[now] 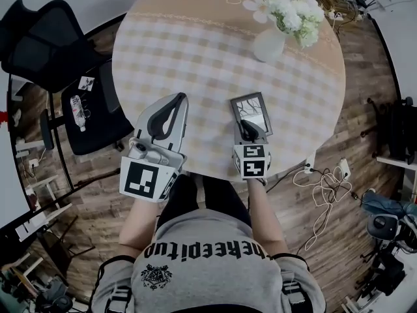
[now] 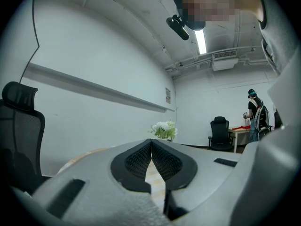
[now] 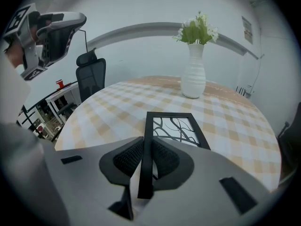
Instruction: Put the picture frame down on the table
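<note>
The round desk (image 1: 130, 90) wears a beige checked tablecloth (image 1: 208, 51); a white ribbed vase (image 1: 268, 44) stands toward its far right. White flowers (image 1: 293, 12) fill it.

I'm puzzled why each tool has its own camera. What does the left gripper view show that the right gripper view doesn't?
Only the left gripper view: a ceiling light, a person at a far desk, and the left tongs close up, shut on nothing. Only the right gripper view: the right tongs clamped on the picture frame. Both: the flower vase and the checked table.
</note>
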`<state>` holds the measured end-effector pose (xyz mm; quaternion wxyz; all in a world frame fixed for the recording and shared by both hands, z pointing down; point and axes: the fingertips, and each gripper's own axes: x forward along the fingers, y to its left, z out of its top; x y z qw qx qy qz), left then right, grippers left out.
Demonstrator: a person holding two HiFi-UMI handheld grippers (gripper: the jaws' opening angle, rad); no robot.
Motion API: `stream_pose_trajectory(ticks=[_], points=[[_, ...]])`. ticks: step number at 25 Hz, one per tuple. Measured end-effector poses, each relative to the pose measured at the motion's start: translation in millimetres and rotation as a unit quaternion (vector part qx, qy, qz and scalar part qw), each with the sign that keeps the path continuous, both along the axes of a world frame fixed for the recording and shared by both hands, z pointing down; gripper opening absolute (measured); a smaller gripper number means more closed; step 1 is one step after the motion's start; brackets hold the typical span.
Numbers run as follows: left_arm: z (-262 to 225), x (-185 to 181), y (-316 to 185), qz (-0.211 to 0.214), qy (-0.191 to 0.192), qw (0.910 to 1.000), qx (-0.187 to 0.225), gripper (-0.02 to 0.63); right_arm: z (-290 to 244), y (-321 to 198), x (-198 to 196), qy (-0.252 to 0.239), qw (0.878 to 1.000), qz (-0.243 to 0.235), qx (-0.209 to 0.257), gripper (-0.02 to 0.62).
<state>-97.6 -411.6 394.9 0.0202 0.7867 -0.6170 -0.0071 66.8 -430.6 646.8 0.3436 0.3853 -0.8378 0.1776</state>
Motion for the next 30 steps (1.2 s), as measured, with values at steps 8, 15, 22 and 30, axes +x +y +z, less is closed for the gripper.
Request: stream_pose_trajectory(ticks=[8,15,22,30], points=[[0.9,-9.0,9.4,-0.011,-0.003,0.9999,-0.003,0.017,10.4,4.2,-0.9,0.029,0.999,-0.011,-0.015,0.064],[-0.8,-15.4,16.8,-0.016,-0.003,0.9999,-0.002,0.017,10.8,4.1,-2.2,0.029,0.999,-0.012,-0.018,0.066],[-7.1,-17.6,25.4,-0.008,-0.007,0.9999,0.004,0.016,-1.0,5.5,-2.0,-0.006,1.0,0.006,0.003,0.071],[-21.6,-8.5,37.0,0.024,-0.01,0.9994,0.022,0.017,-44.0,14.3,-3.6,-0.06,0.996,0.025,0.053,0.006]])
